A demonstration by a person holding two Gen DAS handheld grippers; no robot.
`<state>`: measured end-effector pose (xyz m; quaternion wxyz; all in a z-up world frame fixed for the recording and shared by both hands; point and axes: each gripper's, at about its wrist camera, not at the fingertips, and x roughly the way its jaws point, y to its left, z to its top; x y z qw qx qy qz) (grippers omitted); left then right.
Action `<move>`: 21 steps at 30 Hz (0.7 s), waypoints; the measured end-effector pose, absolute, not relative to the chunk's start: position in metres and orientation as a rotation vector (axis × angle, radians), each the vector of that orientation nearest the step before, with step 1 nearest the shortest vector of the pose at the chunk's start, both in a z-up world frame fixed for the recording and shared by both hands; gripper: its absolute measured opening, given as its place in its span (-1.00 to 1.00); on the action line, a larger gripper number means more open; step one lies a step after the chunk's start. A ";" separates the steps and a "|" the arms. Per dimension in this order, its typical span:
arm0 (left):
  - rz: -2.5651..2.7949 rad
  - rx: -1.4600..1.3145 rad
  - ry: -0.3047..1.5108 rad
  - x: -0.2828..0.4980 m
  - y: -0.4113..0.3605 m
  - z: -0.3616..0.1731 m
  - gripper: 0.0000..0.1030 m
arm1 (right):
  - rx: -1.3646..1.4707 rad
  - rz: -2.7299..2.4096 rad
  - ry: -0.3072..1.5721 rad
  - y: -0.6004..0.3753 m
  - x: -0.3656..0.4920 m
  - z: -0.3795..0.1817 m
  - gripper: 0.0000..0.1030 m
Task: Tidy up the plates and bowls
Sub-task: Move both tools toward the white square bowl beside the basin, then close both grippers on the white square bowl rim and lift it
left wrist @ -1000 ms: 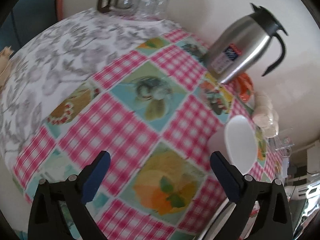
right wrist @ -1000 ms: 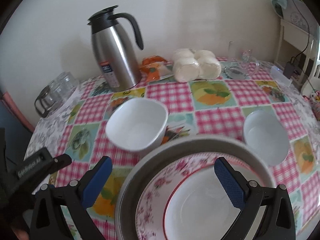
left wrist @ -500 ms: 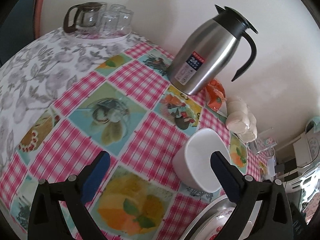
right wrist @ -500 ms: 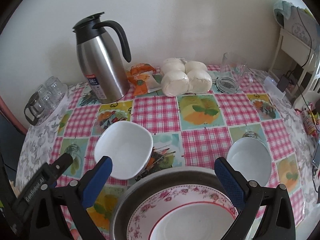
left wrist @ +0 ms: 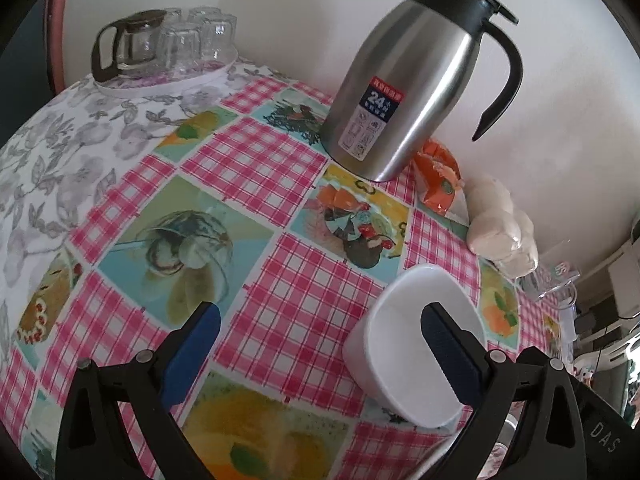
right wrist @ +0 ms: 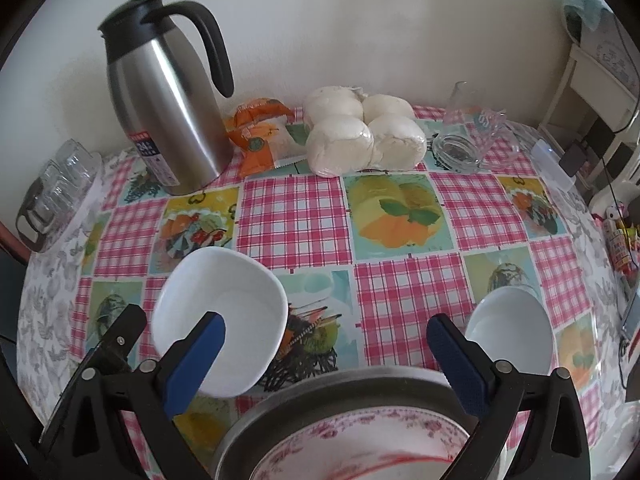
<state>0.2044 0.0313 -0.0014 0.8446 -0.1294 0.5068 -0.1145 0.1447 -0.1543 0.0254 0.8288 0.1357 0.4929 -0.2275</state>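
Left gripper: the left gripper [left wrist: 320, 344] swings in toward the square white bowl [left wrist: 416, 344], jaws spread wide, nothing held; a second ago that bowl sat off at the edge of its view, now its right finger crosses the bowl's mouth.
Right gripper: the right gripper [right wrist: 326, 350] pulls back and up from the stack, jaws wide apart and empty; more of the surface [right wrist: 296, 216] shows than a moment ago.
Square bowl: upright on the checked cloth, just beside the metal basin [right wrist: 360, 396], in front of the steel flask [right wrist: 168, 108].
Round bowl: the round white bowl [right wrist: 512, 332] sits untouched on the other side of the basin, near the right finger.
Stack: the floral plate [right wrist: 360, 448] lies inside the basin, low in the right view.
Meaning: I'd say the left side lines up for a rim pinch on the square bowl, probably to bring it onto the stack; neither bowl is gathered yet.
Watch: flask and bagged buns [right wrist: 360, 140] stand well behind, out of the way.
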 end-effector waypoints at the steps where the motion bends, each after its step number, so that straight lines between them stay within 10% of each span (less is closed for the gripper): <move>1: -0.243 -0.272 1.075 0.206 0.030 -0.004 0.95 | 0.281 -0.483 1.049 -0.155 0.147 0.023 0.97; 18: -0.244 -0.280 1.158 0.219 0.027 -0.031 0.92 | 0.154 -0.422 1.122 -0.138 0.179 -0.009 0.04; 21: -0.271 -0.297 1.177 0.219 0.025 -0.035 0.67 | 0.153 -0.412 1.132 -0.137 0.181 -0.010 -0.07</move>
